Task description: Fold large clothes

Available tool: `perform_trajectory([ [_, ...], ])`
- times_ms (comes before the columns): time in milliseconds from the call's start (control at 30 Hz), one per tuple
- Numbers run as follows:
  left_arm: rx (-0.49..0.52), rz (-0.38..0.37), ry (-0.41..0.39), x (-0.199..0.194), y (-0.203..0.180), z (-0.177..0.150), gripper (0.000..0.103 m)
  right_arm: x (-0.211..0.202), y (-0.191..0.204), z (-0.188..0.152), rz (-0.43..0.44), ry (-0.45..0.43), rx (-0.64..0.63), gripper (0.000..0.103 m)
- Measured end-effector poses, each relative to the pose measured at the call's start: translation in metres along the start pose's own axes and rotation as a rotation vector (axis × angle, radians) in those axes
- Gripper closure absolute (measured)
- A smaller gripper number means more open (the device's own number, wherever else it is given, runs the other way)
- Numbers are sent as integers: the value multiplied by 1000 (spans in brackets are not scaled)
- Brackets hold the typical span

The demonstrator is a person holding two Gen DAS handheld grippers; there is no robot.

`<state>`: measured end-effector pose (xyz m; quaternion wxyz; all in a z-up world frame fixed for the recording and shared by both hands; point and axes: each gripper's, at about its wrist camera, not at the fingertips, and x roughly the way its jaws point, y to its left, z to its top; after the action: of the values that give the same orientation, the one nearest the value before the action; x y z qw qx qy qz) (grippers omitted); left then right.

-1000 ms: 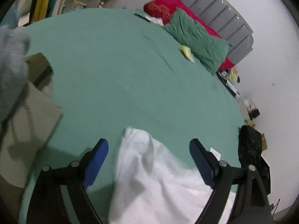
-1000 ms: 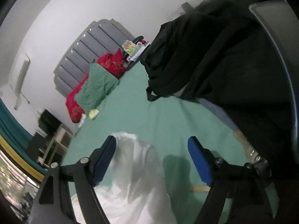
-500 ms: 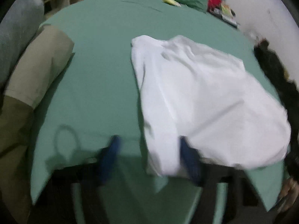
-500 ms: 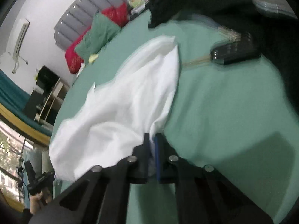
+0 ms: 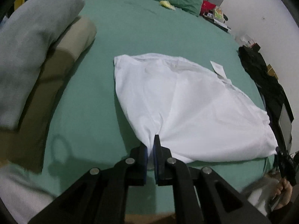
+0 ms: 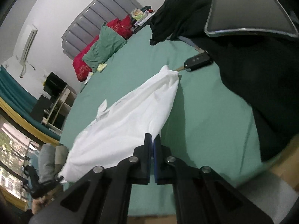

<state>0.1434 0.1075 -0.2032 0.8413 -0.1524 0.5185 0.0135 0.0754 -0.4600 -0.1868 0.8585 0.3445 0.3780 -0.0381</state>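
A white garment [image 5: 186, 100] lies spread on the green bed [image 5: 149, 29], and each gripper pinches a near corner of it. The left gripper [image 5: 151, 149] has its jaws closed on bunched cloth at the near left edge; the right gripper [image 6: 151, 145] is likewise clamped on the near right edge. The step looks like laying the cloth flat before the first fold. What kind of garment it is I cannot tell, though a tag [image 5: 217, 69] shows at the far side. Next, both corners probably need lifting together and carrying over toward the far edge, keeping the cloth taut and clear of the key fob [image 6: 198, 60].
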Motion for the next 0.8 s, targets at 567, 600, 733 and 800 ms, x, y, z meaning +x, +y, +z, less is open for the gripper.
perform_trajectory([
  [567,179,41,-100,14,-42,78,30,29,71,44,-116,-61,-494,36],
  [600,213,30,-96,23,-52,90,30,36,77,49,-111,-51,-528,37],
  [733,273,-11,-55,50,-70,108,30,86,99,57,-45,81,-675,37],
  [800,300,-13,-35,65,-77,117,30,105,108,56,-20,136,-728,46],
])
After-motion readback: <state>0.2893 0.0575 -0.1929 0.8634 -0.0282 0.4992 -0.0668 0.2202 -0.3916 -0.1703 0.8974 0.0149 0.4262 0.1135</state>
